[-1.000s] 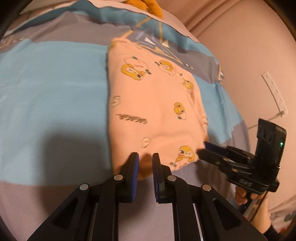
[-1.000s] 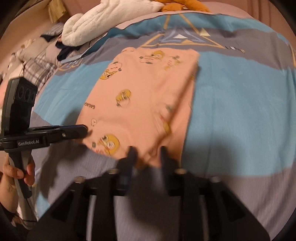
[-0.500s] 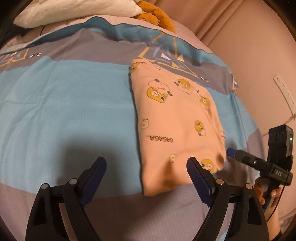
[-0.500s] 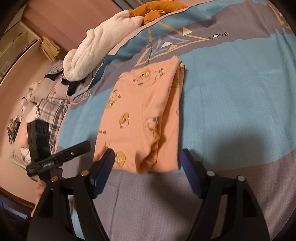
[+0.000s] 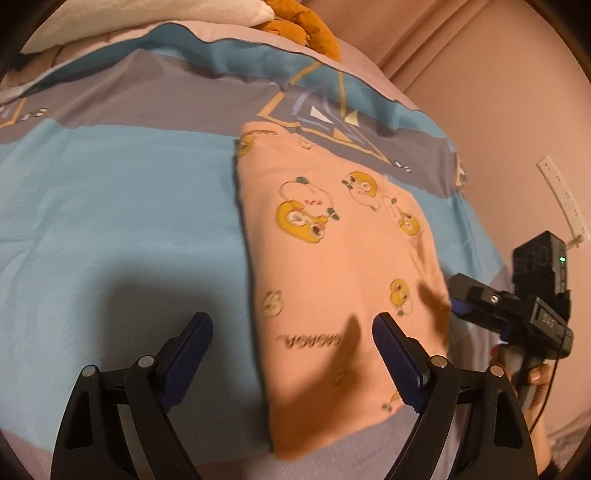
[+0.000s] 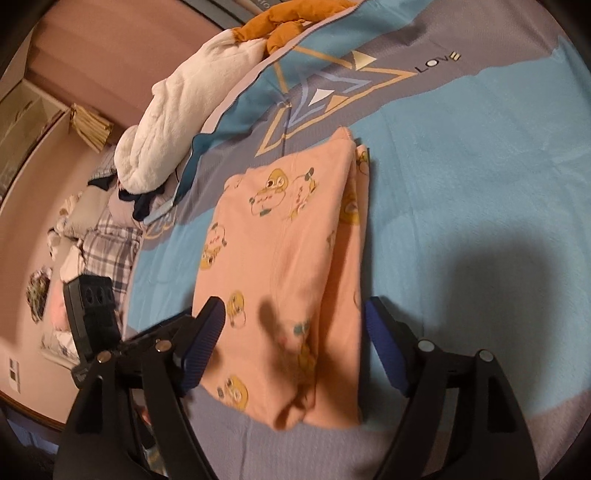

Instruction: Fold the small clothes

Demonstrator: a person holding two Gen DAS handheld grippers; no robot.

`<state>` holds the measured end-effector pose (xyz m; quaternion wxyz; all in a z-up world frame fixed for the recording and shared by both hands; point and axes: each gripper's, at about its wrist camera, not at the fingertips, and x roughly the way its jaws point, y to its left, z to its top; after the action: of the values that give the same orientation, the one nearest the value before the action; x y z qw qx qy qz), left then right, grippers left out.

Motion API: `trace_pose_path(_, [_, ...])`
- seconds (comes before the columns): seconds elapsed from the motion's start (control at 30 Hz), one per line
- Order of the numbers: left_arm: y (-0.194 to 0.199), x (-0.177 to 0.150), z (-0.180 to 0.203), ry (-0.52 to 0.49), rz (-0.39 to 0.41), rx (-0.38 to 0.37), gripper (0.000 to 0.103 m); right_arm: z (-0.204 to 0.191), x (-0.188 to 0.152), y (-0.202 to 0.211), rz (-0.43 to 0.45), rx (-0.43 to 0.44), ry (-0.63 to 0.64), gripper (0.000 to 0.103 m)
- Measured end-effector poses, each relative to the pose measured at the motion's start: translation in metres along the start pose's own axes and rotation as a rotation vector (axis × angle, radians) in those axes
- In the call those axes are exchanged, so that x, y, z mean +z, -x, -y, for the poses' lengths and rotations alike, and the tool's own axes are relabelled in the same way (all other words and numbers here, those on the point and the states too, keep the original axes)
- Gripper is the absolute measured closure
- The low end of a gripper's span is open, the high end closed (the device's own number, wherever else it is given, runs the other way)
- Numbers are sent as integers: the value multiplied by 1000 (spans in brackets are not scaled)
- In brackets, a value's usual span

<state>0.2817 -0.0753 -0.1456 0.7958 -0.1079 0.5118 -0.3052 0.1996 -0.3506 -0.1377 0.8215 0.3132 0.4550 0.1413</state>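
Observation:
A small pink garment (image 5: 340,273) with yellow cartoon prints lies folded into a long rectangle on the bed; it also shows in the right wrist view (image 6: 288,266). My left gripper (image 5: 291,332) is open and empty, above the garment's near left part. My right gripper (image 6: 295,325) is open and empty over the garment's near end, with layered folds along the right edge. The right gripper also shows in the left wrist view (image 5: 458,299) at the garment's right edge, and the left gripper shows in the right wrist view (image 6: 155,328), its jaws hidden behind my right finger.
The bed cover (image 5: 110,206) is blue and grey with a triangle print (image 6: 325,99). A white plush blanket (image 6: 177,122) and an orange soft toy (image 6: 284,22) lie at the head. Plaid clothes (image 6: 107,251) are piled at the left. A wall with a socket strip (image 5: 561,195) stands to the right.
Both grippers were shut on the garment's near edge a second ago. They have opened, let it go, and drawn back and up; the garment now lies flat.

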Motion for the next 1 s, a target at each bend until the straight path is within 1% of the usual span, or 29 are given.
trace_pose_path(0.23, [-14, 13, 2, 25, -4, -66, 15, 3, 13, -17, -13, 19, -24, 25])
trace_pose_path(0.33, [-19, 19, 5, 24, -5, -78, 15, 3, 17, -21, -8, 27, -28, 27])
trace_pose_path(0.73, [-38, 33, 15, 6, -11, -46, 15, 6, 32, -35, -4, 31, -18, 43])
trace_pose_path(1.0, [-43, 36, 19, -22, -13, -31, 15, 6, 37, -43, 1, 31, -6, 48])
